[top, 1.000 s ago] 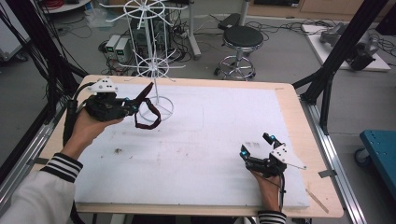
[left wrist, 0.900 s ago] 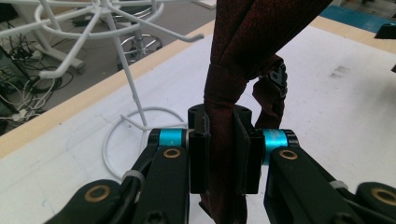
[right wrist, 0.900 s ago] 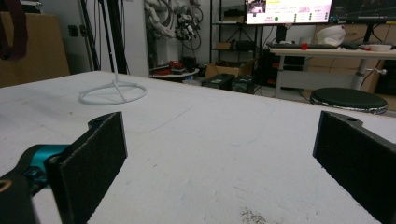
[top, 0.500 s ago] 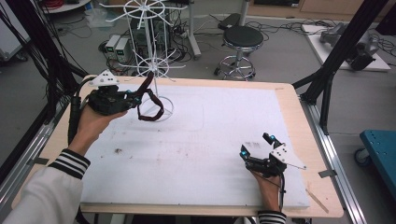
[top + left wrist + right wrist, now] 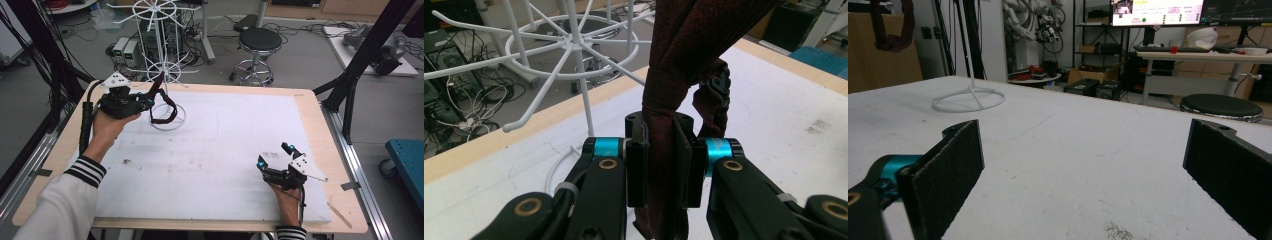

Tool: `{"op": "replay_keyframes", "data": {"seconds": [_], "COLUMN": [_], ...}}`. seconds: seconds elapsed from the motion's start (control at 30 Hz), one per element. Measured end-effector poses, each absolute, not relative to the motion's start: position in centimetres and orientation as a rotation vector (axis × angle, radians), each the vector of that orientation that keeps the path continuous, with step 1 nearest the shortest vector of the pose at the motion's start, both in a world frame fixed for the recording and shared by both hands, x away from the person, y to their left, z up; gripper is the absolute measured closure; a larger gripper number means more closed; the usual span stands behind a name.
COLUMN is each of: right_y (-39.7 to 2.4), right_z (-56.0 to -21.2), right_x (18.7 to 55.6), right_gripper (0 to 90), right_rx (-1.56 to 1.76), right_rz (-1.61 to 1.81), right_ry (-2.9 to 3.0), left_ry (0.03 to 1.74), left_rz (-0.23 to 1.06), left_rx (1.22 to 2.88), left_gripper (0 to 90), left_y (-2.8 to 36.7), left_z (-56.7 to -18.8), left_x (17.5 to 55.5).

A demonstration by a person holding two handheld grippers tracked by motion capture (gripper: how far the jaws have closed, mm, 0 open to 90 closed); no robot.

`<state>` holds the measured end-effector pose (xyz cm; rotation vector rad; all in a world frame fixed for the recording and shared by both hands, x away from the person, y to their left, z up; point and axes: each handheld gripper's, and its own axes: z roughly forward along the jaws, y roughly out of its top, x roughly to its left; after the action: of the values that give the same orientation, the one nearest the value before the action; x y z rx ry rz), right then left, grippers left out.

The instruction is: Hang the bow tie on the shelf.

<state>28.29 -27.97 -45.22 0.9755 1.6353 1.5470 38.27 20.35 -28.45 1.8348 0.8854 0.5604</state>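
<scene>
The left gripper (image 5: 150,99) sits at the far left of the surface (image 5: 240,135), held in the person's left hand (image 5: 107,127). Its jaws are clamped on a dark red strap (image 5: 162,107). In the left gripper view the folded strap (image 5: 664,150) runs up between the two black pads (image 5: 636,170), which press on it from both sides (a black buckle (image 5: 720,85) shows on the part of the loop behind the jaws). In the high view the loop hangs from the jaws just above the ring base of a white wire rack (image 5: 161,70), close beside the rack's upright rod. Whether the strap touches a hook of the rack cannot be told.

The right gripper (image 5: 275,157) lies low at the near right of the surface, well apart from the strap and the rack, held in the right hand (image 5: 285,197). Its jaws stand wide apart with nothing between them; the right gripper view looks between the pads (image 5: 948,165) across the bare white surface (image 5: 1073,165) to the rack's ring base (image 5: 968,100) in the distance.

A black stool (image 5: 260,40) stands on the floor beyond the far edge.
</scene>
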Motion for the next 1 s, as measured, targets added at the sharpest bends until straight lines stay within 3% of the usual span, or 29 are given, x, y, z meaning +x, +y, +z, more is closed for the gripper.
{"op": "replay_keyframes", "data": {"seconds": [1.0], "right_y": [-28.0], "right_z": [-45.2], "right_x": [28.3], "right_gripper": [2.2], "right_rx": [0.978], "right_rz": [1.548], "right_ry": [1.633], "left_ry": [1.046], "left_rz": [0.68], "left_rx": [1.731], "left_gripper": [78.1], "left_y": [19.2], "left_z": [-30.9], "left_x": [40.5]}}
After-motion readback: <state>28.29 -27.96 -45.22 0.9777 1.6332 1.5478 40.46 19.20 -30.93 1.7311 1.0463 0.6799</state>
